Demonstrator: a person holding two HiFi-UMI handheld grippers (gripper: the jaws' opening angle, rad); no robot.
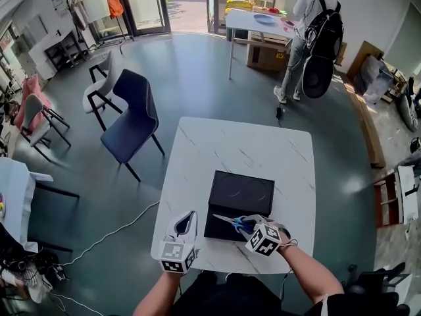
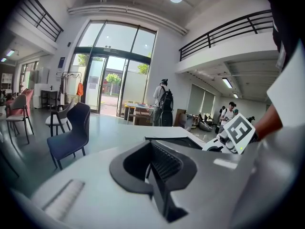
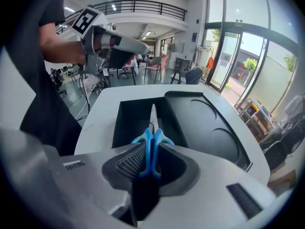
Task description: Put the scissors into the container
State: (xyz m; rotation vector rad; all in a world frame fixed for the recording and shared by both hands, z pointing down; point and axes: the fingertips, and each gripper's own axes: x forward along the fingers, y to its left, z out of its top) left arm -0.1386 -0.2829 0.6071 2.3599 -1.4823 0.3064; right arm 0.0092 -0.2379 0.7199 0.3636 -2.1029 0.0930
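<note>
Blue-handled scissors [image 1: 231, 222] [image 3: 152, 137] are clamped by their handles in my right gripper [image 1: 247, 226] [image 3: 151, 162], which is shut on them. Their closed blades point out over the open black container [image 1: 217, 232] [image 3: 129, 123] near the front edge of the white marble table [image 1: 276, 157]. The container's black lid [image 1: 241, 191] [image 3: 205, 128] lies against its far side. My left gripper [image 1: 191, 217] [image 2: 155, 168] hovers over the table's front left, just left of the container, its jaws together and empty. The left gripper view shows the right gripper [image 2: 224, 144] beside the container [image 2: 174, 141].
A dark blue chair [image 1: 135, 120] and a white chair [image 1: 99, 87] stand left of the table. A white cable [image 1: 112, 232] runs over the floor at the front left. A person with a backpack [image 1: 316, 31] stands by a far table [image 1: 256, 22].
</note>
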